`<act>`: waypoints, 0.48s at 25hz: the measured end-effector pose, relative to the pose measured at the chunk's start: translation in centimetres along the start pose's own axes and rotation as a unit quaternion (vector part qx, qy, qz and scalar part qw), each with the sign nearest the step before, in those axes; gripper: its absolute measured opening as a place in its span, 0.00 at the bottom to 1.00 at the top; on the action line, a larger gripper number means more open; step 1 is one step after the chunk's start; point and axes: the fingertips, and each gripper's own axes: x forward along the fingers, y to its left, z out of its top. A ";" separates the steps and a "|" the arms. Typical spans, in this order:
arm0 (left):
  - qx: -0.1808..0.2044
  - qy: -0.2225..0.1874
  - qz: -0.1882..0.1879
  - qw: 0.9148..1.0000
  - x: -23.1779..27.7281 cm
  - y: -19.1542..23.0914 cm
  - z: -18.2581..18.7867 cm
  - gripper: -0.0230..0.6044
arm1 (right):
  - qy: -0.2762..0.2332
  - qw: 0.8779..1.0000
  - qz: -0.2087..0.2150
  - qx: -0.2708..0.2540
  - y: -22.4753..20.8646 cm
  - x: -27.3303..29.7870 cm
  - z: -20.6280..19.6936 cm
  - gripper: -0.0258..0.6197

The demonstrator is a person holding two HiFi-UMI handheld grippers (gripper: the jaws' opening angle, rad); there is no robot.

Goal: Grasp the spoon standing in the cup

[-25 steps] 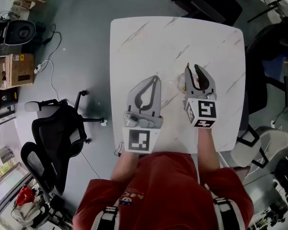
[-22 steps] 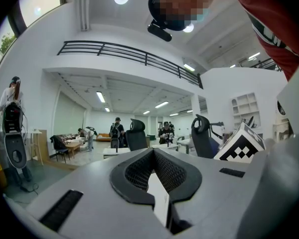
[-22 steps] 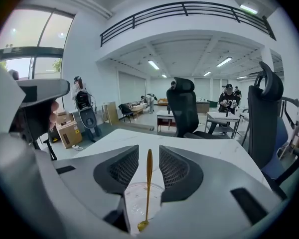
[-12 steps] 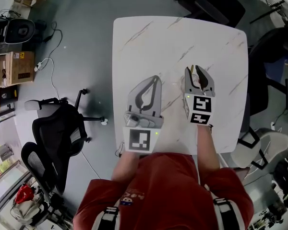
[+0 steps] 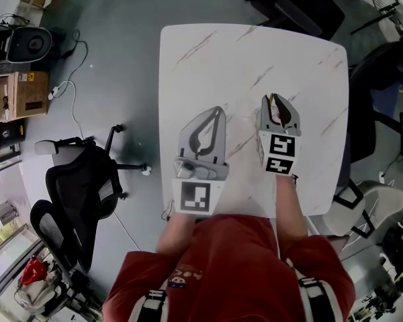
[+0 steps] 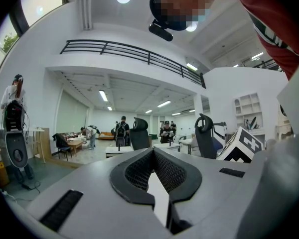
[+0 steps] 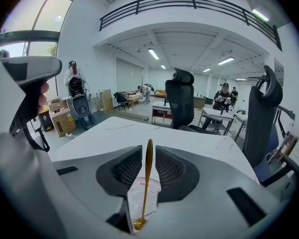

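A slim gold spoon (image 7: 147, 183) stands with its bowl down in a clear plastic cup (image 7: 138, 197) on the white marble table (image 5: 242, 52). My right gripper (image 7: 148, 151) reaches over the cup, and its jaws are shut on the spoon's handle near the top. In the head view the right gripper (image 5: 274, 99) covers the cup almost wholly. My left gripper (image 5: 219, 110) hovers beside it to the left over the table, shut with nothing in it; in its own view the left gripper (image 6: 153, 151) shows only table between the jaws.
A black office chair (image 5: 80, 180) stands on the floor left of the table, with cardboard boxes (image 5: 17, 99) further left. More dark chairs (image 5: 383, 86) crowd the right side. Another black chair (image 7: 182, 101) stands past the table's far edge.
The right gripper's jaws have narrowed from wide open to shut round the spoon. The left gripper has stayed where it was.
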 end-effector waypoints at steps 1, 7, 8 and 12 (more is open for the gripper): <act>0.001 -0.002 0.000 1.000 0.0 0.0 0.1 0.05 | -0.003 1.000 0.000 0.002 0.0 0.0 0.1 0.16; 0.001 0.000 -0.003 1.000 0.1 0.2 0.0 0.05 | 0.013 1.000 -0.009 -0.003 -0.1 0.0 -0.7 0.13; 0.001 -0.001 -0.003 1.000 0.0 0.2 0.0 0.05 | 0.012 1.000 -0.011 -0.003 -0.1 0.1 -0.7 0.12; -0.002 -0.002 -0.001 1.000 0.0 0.3 0.0 0.05 | 0.010 1.000 -0.015 -0.002 -0.2 0.0 -0.7 0.10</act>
